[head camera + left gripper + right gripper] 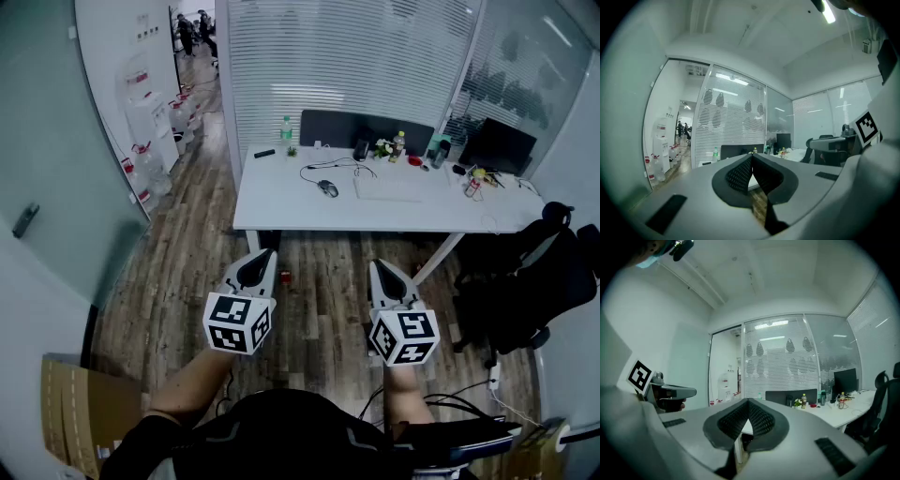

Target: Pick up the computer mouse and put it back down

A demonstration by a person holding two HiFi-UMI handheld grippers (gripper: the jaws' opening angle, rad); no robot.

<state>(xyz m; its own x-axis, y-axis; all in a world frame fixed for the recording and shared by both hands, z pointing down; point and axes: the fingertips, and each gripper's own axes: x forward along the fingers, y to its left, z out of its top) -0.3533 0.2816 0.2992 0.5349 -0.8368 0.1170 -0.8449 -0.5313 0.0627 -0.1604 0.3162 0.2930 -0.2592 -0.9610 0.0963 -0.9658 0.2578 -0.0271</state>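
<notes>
Head view: mouse sits on white desk near desk's middle, keyboard just beside it. 2 grippers are short of desk's front edge, over wood floor, well apart from mouse. Left gripper: jaws closed, empty. Right gripper: same, closed w/ nothing btwn pads.

No text, label, brand or number is legible anywhere here.
</notes>
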